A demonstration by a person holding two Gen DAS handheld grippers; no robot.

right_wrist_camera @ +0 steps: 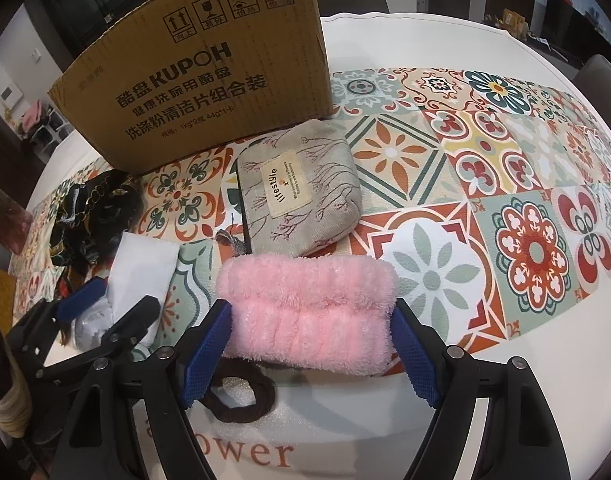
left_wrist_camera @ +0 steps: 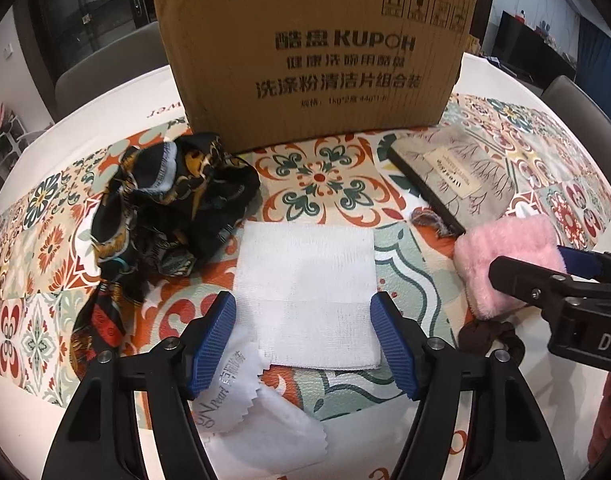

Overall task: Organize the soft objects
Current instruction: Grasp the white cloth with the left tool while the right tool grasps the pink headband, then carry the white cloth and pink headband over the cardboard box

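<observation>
On the bench, the left tool [left_wrist_camera: 303, 336] straddles the gauze [left_wrist_camera: 305, 292], the right tool [right_wrist_camera: 311, 344] the pink cloth [right_wrist_camera: 309, 312], both agape, holding nothing; closing high risks pinching only fluff

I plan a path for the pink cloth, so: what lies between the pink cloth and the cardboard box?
The grey pouch lies between the pink cloth and the cardboard box, on the patterned mat. The right wrist view shows this best.
</observation>
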